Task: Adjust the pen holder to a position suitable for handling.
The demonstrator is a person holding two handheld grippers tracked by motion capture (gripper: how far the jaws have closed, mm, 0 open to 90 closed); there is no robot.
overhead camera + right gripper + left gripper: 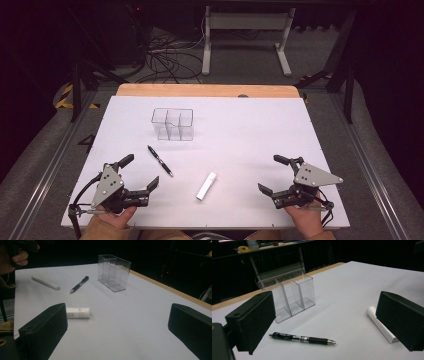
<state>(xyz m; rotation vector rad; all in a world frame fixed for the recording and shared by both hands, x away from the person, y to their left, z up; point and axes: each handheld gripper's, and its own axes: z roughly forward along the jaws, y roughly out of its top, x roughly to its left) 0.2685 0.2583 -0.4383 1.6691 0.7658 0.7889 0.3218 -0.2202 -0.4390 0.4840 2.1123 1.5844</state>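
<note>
A clear three-part organizer [172, 124] [289, 296] [113, 272] stands upright on the white table [260, 125], left of centre toward the back. A black pen [160, 161] [302, 338] [79, 284] lies in front of it. A short white tube [206, 185] [382, 326] [77, 312] lies near the front middle. A long white marker [46, 283] lies close to the left hand. My left gripper [139, 171] [325, 315] rests at the front left, open, pointing at the pen. At the front right my right gripper [273, 175] [117, 322] is open too, with nothing between its jaws.
A wooden strip [207, 90] runs along the table's far edge. Behind it stand a white metal frame [245, 37] and loose cables [165, 60] on the floor. Metal rails [367, 165] run along both sides of the table.
</note>
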